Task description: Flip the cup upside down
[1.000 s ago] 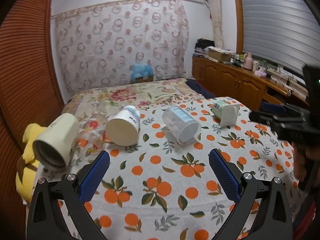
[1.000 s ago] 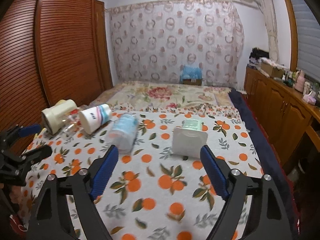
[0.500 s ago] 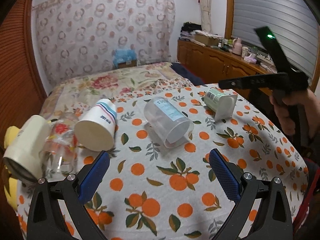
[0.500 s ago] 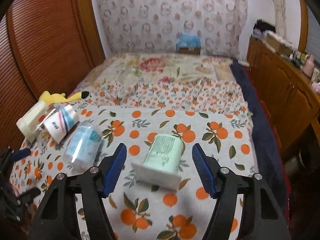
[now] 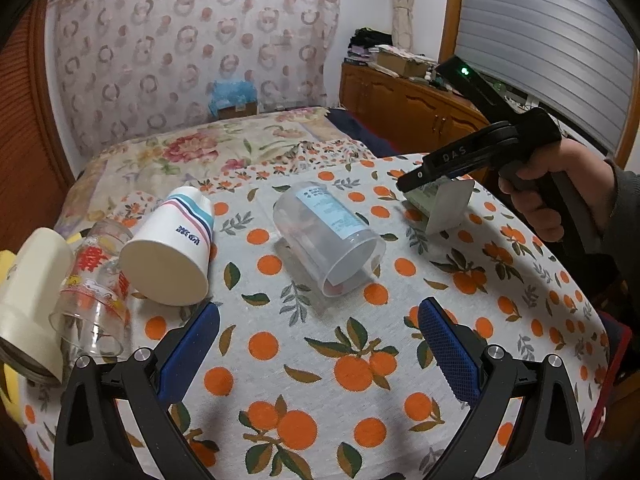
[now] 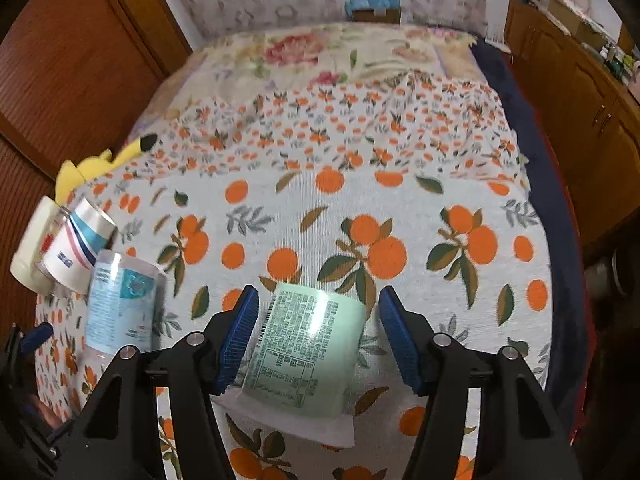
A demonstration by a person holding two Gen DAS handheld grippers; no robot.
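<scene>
A pale green cup with a square white rim [image 6: 308, 356] lies on its side on the orange-print cloth [image 6: 400, 208]. My right gripper [image 6: 318, 338] is open and straddles it, a blue pad on each side, not touching. In the left wrist view the same cup [image 5: 444, 210] lies at the far right, partly behind the right gripper's black body [image 5: 472, 156]. My left gripper [image 5: 320, 344] is open and empty, low over the cloth, short of a clear plastic cup [image 5: 330, 236] lying on its side.
A striped white paper cup [image 5: 172, 252], a clear printed glass [image 5: 92, 300] and a cream mug [image 5: 28, 308] lie on their sides at the left. A yellow plush [image 6: 96, 164] sits by the wooden wardrobe [image 6: 80, 60]. A wooden cabinet [image 6: 580, 112] runs along the right.
My right gripper moved forward and down until its open pads straddle the green cup. My left gripper moved closer to the clear plastic cup.
</scene>
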